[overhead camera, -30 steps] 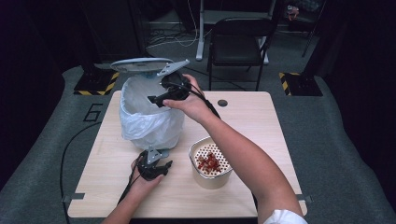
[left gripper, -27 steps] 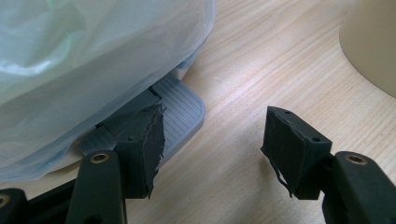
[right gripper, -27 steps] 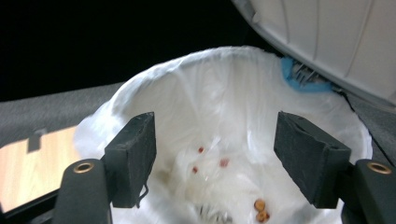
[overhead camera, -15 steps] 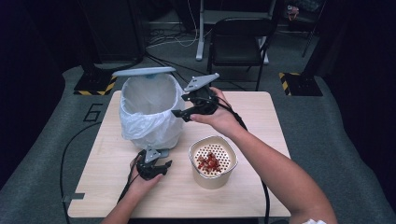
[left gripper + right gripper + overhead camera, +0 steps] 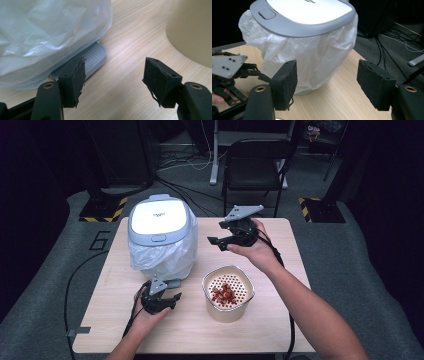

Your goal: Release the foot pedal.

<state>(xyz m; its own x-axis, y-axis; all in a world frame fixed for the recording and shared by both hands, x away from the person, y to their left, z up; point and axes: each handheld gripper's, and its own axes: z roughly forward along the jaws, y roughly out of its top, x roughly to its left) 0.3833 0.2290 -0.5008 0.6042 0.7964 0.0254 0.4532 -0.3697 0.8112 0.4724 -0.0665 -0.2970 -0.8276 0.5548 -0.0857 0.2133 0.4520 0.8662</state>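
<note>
A pedal bin with a grey-and-white lid, lined with a clear plastic bag, stands at the table's back left with its lid down. Its grey pedal lies on the wood just behind my left gripper's left jaw. Those jaws have just been opening and press on nothing. In the high view the left gripper rests on the table in front of the bin. My right gripper hovers open to the right of the bin and faces its bag and lid, with nothing held.
A beige cup with a perforated insert and red bits in it stands right of the left gripper, near the table's front. A black chair and cables are on the floor beyond the far edge.
The bin's lid, raised before, has dropped shut. My right hand has pulled away from the bin's top to the right. The left gripper's jaws have parted by the pedal.
</note>
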